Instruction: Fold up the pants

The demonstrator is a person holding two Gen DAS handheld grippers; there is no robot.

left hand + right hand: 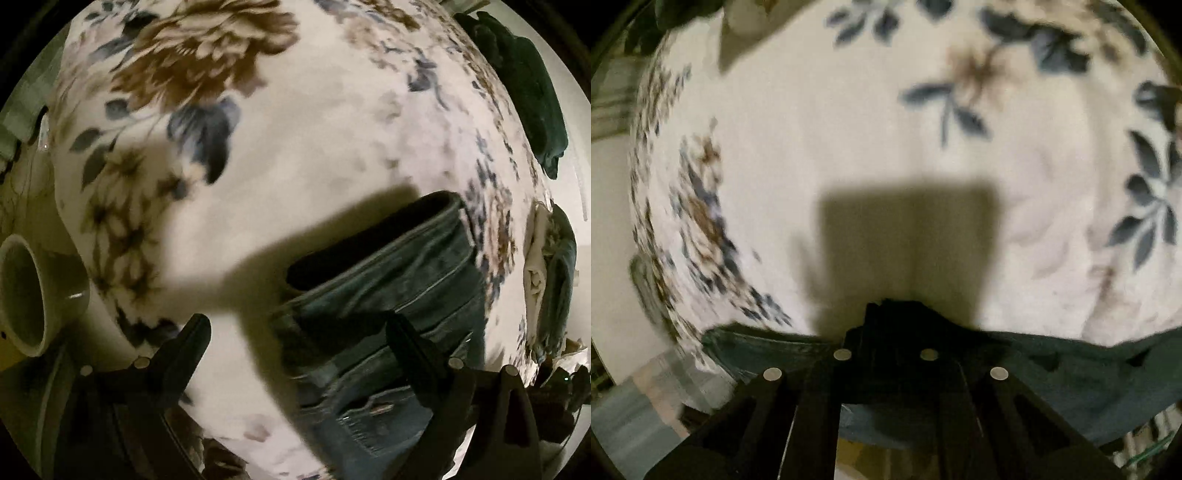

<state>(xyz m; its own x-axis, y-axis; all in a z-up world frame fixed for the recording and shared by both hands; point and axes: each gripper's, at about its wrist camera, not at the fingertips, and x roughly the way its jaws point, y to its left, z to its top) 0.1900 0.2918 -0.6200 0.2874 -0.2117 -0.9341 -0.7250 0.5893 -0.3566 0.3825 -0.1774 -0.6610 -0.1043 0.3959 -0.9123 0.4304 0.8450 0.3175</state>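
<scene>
1. Blue denim pants (pixel 388 295) are seen lying on a white bed sheet with brown and blue flowers (pixel 314 147).
2. The pants are found just in front of the left claw (pixel 299 332) and a little to its right side.
3. The left claw is spread wide apart, and nothing is held between its two black fingers (pixel 192 339).
4. The right finger of the left claw is seen over the denim, but it cannot be told if the cloth is touched.
5. The left finger of the left claw is seen over the bare sheet, and a dark shadow lies on the sheet between the two fingers.
6. A seam and a thick hem are seen on the pants, and a dark open end is turned away from the left claw.
7. In the right wrist view, the right claw (pixel 894 314) is pressed together, and the dark edge of the pants (pixel 1071 369) is pinched at its tips.
8. The pants are spread out to both sides of the right claw, close under it.
9. A square shadow is thrown on the sheet just ahead of the right claw.
10. A pale round cup (pixel 26 295) is seen far off to the left of the left claw, beside the bed.
11. A dark green cloth (pixel 524 92) is seen far ahead and to the right of the left claw, at the far edge of the sheet.
</scene>
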